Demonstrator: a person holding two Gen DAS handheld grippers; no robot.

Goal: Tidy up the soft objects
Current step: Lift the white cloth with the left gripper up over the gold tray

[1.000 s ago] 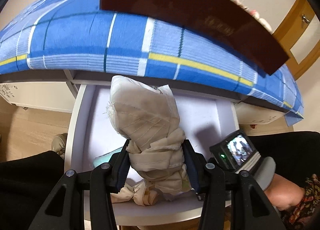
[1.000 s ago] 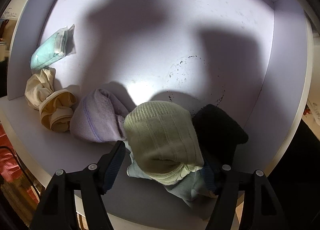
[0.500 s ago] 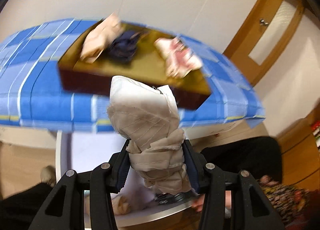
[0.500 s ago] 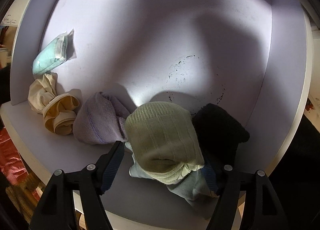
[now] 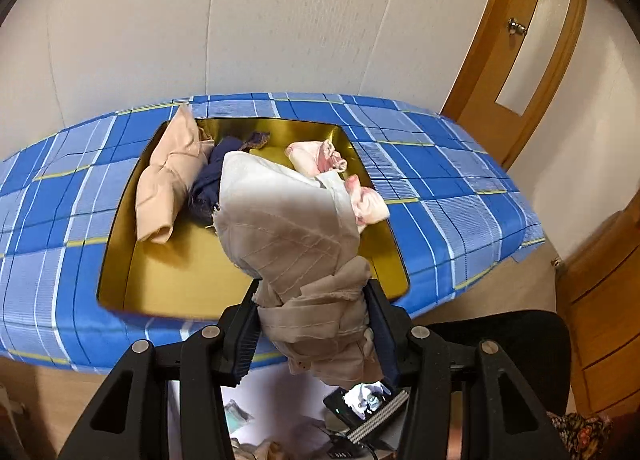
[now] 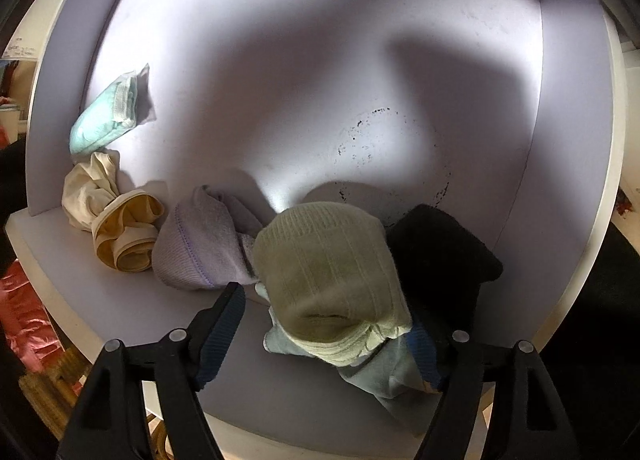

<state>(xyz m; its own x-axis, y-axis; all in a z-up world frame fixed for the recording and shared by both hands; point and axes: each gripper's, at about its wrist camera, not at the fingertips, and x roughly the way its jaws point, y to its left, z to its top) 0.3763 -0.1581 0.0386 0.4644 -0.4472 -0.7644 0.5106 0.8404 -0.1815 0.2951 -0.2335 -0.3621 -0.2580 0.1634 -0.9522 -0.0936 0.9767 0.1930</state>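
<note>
My left gripper (image 5: pixel 314 330) pinches a rolled beige cloth bundle (image 5: pixel 296 236) that hides part of the gold tray (image 5: pixel 168 260) on the blue plaid cover (image 5: pixel 440 179); three bundles lie in the tray. My right gripper (image 6: pixel 328 328) is opening around a green sock roll (image 6: pixel 328 272) in the white drawer (image 6: pixel 280 99), its right pad half hidden. Five more soft items lie around it.

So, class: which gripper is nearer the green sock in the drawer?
Right. The right gripper has the green sock between its opening fingers, one finger off it. The left gripper is up over the gold tray, gripping a beige cloth.
</note>
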